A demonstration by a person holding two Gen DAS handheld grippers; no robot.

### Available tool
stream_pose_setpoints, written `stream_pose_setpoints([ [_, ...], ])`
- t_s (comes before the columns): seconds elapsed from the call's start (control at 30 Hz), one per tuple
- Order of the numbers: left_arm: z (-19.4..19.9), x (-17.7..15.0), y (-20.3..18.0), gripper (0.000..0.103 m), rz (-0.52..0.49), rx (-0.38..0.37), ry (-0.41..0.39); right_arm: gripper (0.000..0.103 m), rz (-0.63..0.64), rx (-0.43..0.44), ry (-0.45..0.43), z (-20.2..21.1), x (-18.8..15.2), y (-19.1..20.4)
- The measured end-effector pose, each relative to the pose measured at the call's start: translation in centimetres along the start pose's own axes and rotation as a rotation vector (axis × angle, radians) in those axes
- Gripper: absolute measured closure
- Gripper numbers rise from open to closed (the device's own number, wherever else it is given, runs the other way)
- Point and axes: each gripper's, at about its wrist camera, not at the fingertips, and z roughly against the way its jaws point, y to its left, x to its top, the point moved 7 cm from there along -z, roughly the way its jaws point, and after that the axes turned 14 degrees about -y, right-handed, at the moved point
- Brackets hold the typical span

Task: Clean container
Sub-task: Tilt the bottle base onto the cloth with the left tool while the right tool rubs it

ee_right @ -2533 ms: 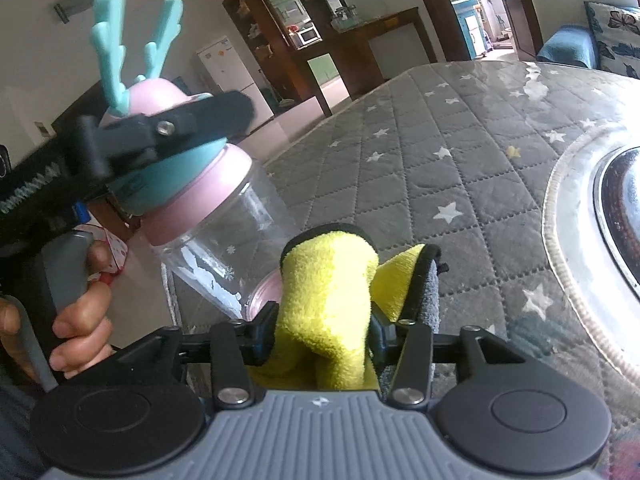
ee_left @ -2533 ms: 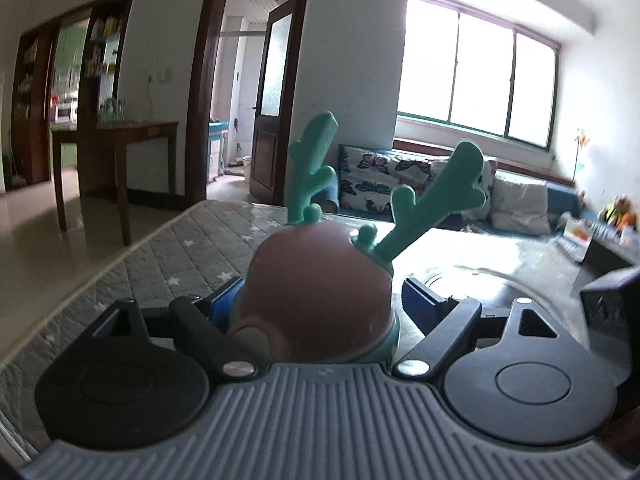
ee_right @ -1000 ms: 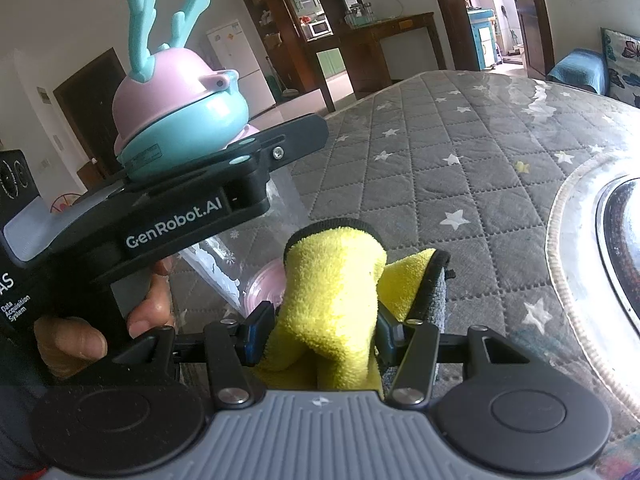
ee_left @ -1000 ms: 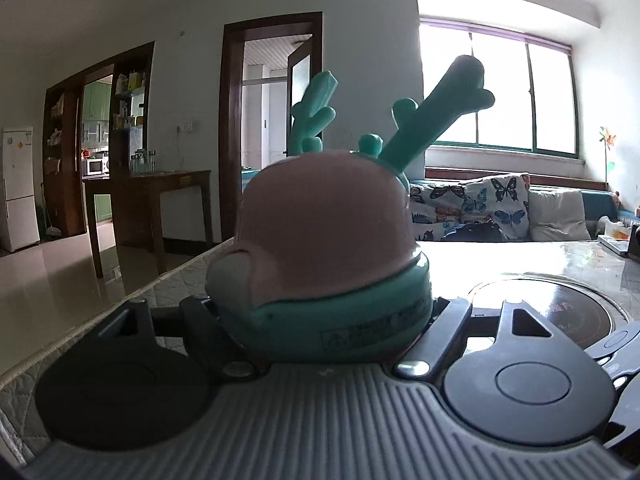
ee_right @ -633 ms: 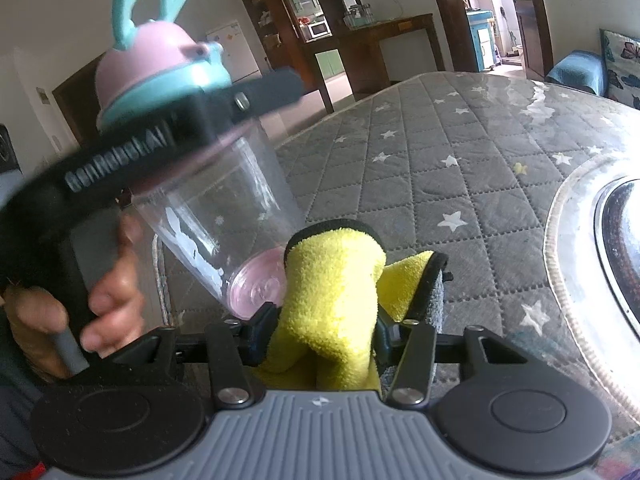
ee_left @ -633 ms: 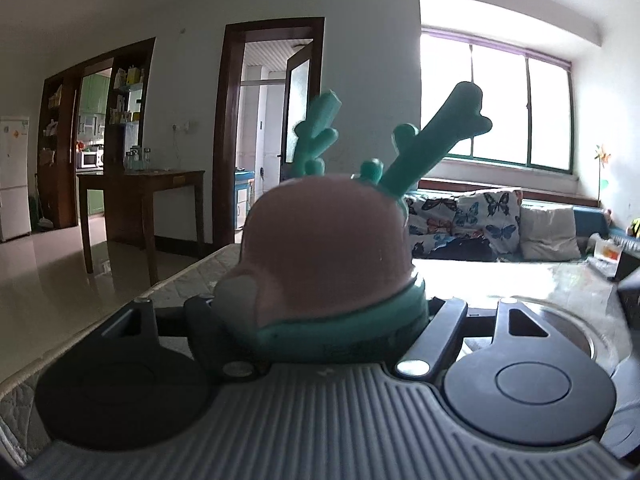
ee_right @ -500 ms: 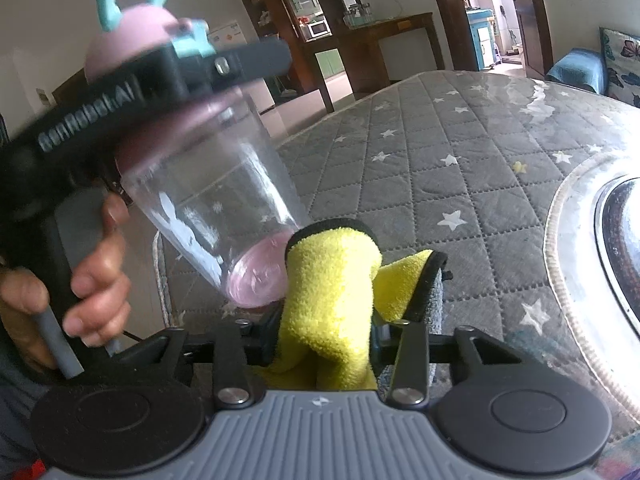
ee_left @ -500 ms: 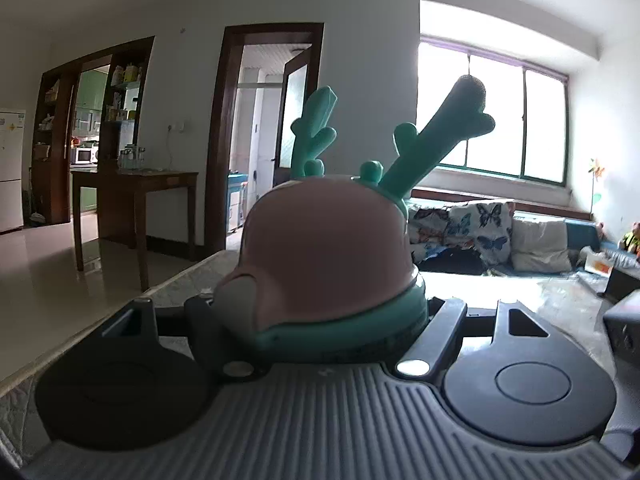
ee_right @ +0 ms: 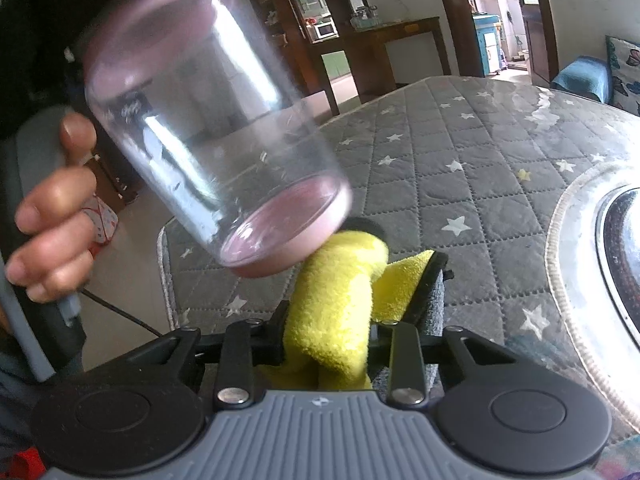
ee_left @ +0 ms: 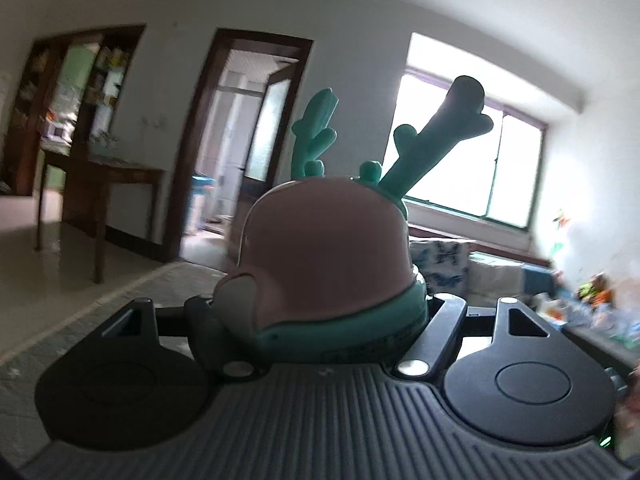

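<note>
Holding the clear cup [ee_right: 208,120] by its lid end in my left gripper [ee_left: 332,320], I have the jaws clamped on the teal collar just under the pink domed lid [ee_left: 324,248], while my right gripper [ee_right: 360,312] is squeezed shut on a folded yellow cloth [ee_right: 340,300]. The cup hangs in the air above the near edge of the grey star-quilted table cover [ee_right: 460,168], not resting on anything. Its long axis runs on a slant: in the right wrist view the pink base [ee_right: 288,232] points down and toward my cloth, and the lid end points up and away toward my left hand [ee_right: 56,208]; the teal antlers [ee_left: 436,140] stick up past the lid in the left wrist view. The base sits right at the top of the cloth, and I cannot tell whether they touch. My worry is the grip: I hold only the collar, so pushing the cloth hard against the base or the wall could lever the cup and twist it between the jaws, or pop the body off the lid if that joint is loose. Rubbing sideways could also drag the cloth out of my right jaws. A dropped cup would likely miss the table edge and hit the floor.
</note>
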Motion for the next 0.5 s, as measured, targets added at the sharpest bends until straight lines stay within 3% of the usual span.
stream_pose_setpoints([
  [0.23,0.6,-0.4,-0.6,0.031,-0.028,-0.046,0.023,0.078,0.012,0.013,-0.031,0.3,0.0,0.9],
  [0.5,1.0,-1.3,-0.8,0.031,-0.063,-0.055,0.033,0.079,-0.003,-0.033,-0.078,1.2,0.5,0.2],
])
